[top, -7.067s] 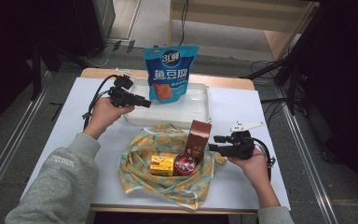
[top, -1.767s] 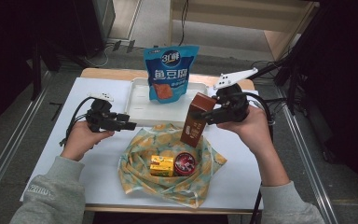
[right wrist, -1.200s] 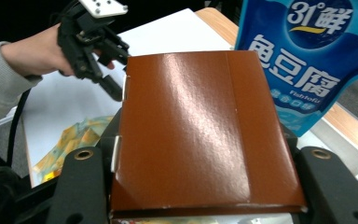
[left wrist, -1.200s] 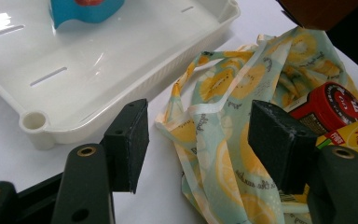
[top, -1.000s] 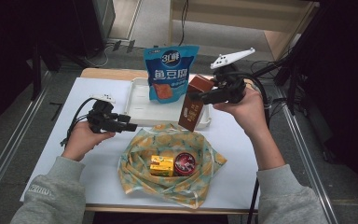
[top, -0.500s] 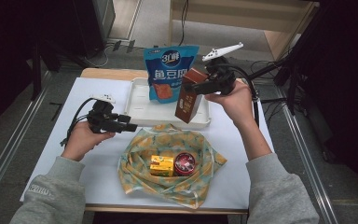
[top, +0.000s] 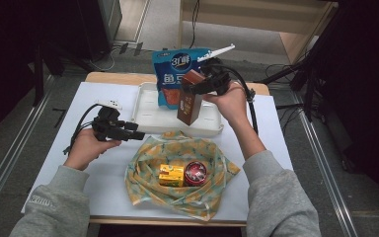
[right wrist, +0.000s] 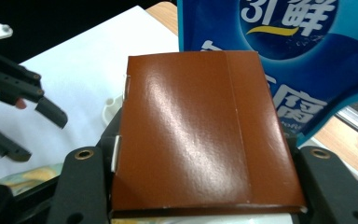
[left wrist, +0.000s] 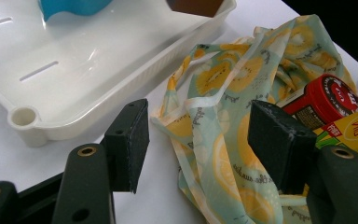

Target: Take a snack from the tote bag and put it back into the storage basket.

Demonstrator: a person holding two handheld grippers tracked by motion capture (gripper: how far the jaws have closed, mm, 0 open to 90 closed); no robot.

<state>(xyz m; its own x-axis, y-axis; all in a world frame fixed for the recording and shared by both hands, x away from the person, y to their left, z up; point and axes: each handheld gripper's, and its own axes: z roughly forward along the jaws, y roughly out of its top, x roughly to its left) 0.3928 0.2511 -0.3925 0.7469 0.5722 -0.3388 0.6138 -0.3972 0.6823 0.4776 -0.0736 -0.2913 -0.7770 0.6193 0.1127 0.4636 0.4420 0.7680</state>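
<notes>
Glossy brown cardboard carton [right wrist: 200,135] clamped between the matt black plastic right tongs [top: 197,89]; behind it, a shiny blue plastic pouch [right wrist: 298,51]; below, a smooth white plastic tray [left wrist: 98,60]; beside the left tongs [left wrist: 200,140], soft printed cloth [left wrist: 223,154].

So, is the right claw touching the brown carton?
Touching. In the right gripper view the brown carton sits clamped between both jaws of the right claw, pressed against each side.
</notes>
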